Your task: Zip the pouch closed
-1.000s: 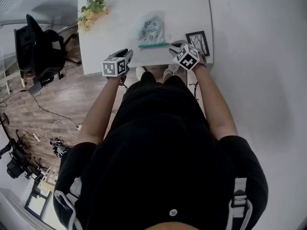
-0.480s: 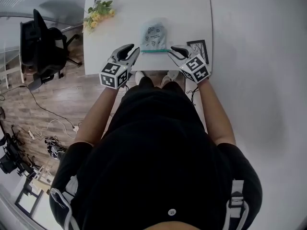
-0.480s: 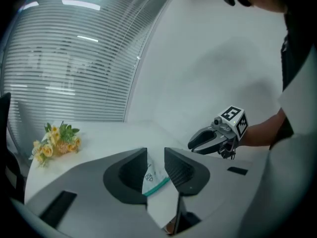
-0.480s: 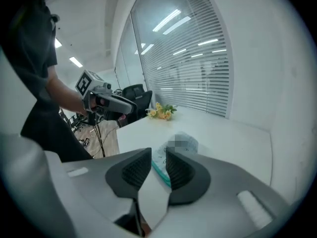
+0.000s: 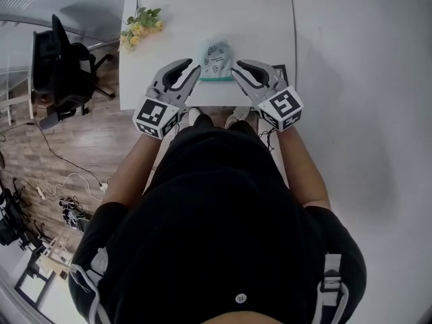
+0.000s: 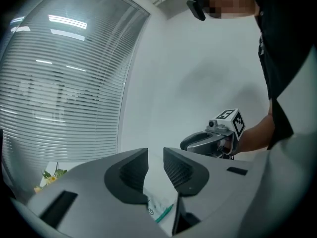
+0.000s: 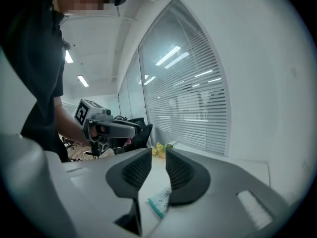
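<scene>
1. Our pouch [image 5: 215, 56] lies mid-table [image 5: 202, 12], with its green zip strip [image 5: 217, 79] along the near edge.
2. The left gripper [image 5: 193, 71] and right gripper [image 5: 237, 69] hover at its near corners, jaws slightly apart and empty.
3. We judge it light, floppy and slippery, so we should pinch the strip's ends.

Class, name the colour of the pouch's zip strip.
Teal green: the zip strip shows best in the head view.

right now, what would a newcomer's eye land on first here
The left gripper and right gripper hover, jaws slightly apart and empty, flanking a clear pouch with a green zip on the white table. Yellow flowers lie at its far left corner.
</scene>
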Tool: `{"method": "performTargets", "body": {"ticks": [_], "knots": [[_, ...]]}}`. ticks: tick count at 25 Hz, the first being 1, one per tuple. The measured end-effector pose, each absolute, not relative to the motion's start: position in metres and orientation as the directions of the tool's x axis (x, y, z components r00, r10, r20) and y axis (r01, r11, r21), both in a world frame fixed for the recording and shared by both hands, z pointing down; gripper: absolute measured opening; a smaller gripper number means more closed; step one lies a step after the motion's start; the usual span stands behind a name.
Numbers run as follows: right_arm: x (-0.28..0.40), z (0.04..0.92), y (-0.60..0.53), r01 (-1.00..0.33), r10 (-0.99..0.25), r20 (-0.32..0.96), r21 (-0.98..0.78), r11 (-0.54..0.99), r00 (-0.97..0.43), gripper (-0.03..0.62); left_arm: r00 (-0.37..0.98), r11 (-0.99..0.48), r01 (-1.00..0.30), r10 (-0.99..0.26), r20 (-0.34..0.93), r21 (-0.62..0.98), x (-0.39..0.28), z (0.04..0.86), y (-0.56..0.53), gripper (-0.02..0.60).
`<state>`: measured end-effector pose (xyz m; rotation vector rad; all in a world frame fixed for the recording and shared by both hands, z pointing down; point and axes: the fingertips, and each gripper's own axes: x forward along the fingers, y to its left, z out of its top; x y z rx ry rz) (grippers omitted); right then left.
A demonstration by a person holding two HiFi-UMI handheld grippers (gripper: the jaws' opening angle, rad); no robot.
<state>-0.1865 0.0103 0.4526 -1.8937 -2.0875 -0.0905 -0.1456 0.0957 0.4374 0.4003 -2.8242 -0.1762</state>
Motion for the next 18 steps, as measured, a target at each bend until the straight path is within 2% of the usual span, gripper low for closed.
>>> {"method": "performTargets", "body": {"ticks": [7,13,18], "knots": [[-0.178,0.408,0.014,0.989,0.98,0.176,-0.094,0.114,-0.096,0.08,-0.952,0.962,-0.246,-0.263,0.156,0.115,-0.147,0.398,0.094,0.083],[-0.174,0.401,0.017,0.99,0.983,0.158,-0.089,0.108,-0.093,0.071,-0.955,0.965,-0.247,-0.257,0.145,0.088,-0.146,0.393,0.091,0.028],[-0.173,0.396,0.014,0.987,0.985,0.14,-0.111,0.115,-0.099,0.064,-0.948,0.959,-0.27,-0.281,0.15,0.092,-0.145,0.395,0.086,0.008]]}}
